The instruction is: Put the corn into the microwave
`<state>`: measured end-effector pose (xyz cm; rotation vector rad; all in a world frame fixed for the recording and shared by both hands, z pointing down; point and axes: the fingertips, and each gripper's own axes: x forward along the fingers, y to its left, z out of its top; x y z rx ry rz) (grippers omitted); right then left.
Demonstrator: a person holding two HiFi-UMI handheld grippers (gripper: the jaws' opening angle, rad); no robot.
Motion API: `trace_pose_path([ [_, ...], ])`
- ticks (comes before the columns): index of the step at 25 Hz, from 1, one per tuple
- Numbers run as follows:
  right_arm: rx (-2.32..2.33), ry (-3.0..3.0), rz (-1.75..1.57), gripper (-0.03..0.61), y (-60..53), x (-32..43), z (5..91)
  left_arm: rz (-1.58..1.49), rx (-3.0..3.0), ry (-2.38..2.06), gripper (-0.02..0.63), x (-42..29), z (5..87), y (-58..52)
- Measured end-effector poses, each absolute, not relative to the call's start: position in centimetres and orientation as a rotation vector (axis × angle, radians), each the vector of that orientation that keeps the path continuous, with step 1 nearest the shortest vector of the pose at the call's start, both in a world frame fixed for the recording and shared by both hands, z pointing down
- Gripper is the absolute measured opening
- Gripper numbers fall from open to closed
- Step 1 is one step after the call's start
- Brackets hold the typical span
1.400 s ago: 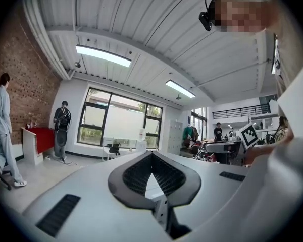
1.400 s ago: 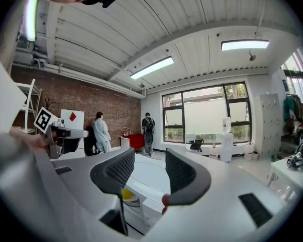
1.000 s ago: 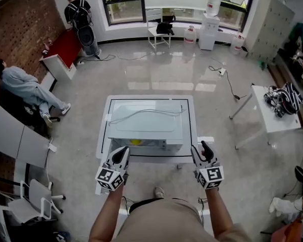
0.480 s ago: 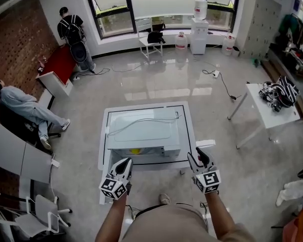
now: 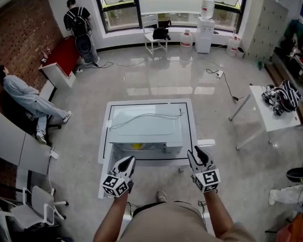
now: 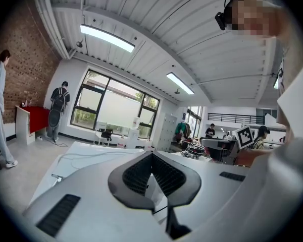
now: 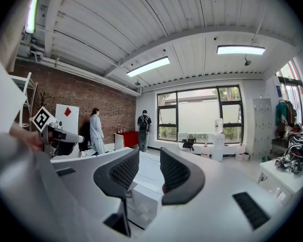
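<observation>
Stands at the near edge of a white rectangular tabletop [image 5: 103, 135] edged with a thin black line, one tool in each hand. Holds the left tool [image 5: 125, 161] [image 6: 151, 158] clenched: jaws pressed together, nothing between them. Holds the right tool [image 5: 198, 155] [image 7: 147, 168] released, jaws apart and closing, with nothing gripped; through the gap, only a corner of the white box-shaped microwave [image 5: 146, 127] [image 7: 141, 205]. Points both tools toward the microwave's front, tips at the tabletop's near edge, clear of the microwave, the left one before its left half, the right one beyond its right front corner.

On the microwave's flat top, a thin pale cable [image 5: 146, 116] in a loose curve. At the microwave's front, left of middle, the small yellow corn [image 5: 136, 146]; from above, cannot tell whether inside the cavity or just in front of it.

Farther off: a person in pale clothes [image 5: 25, 97] reclining by the brick wall, a person with a black backpack [image 5: 80, 21] near the windows, a white water dispenser [image 5: 206, 26], and a second white table [image 5: 265, 120] at the right.
</observation>
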<state>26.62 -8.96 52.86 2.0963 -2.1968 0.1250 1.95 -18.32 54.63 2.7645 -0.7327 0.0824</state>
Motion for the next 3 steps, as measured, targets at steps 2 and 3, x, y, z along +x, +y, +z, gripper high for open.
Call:
trace_pose_path([
  [2,2.083,-2.205,0.119,0.135,-8.98,25.97,52.98,0.091,2.749,-0.727,-0.002,1.7,55.29,-17.82],
  [3,2.076,-2.209,0.117,0.135,-8.96,25.62,53.08,0.096,2.74,-0.725,-0.002,1.52,55.68,-17.5],
])
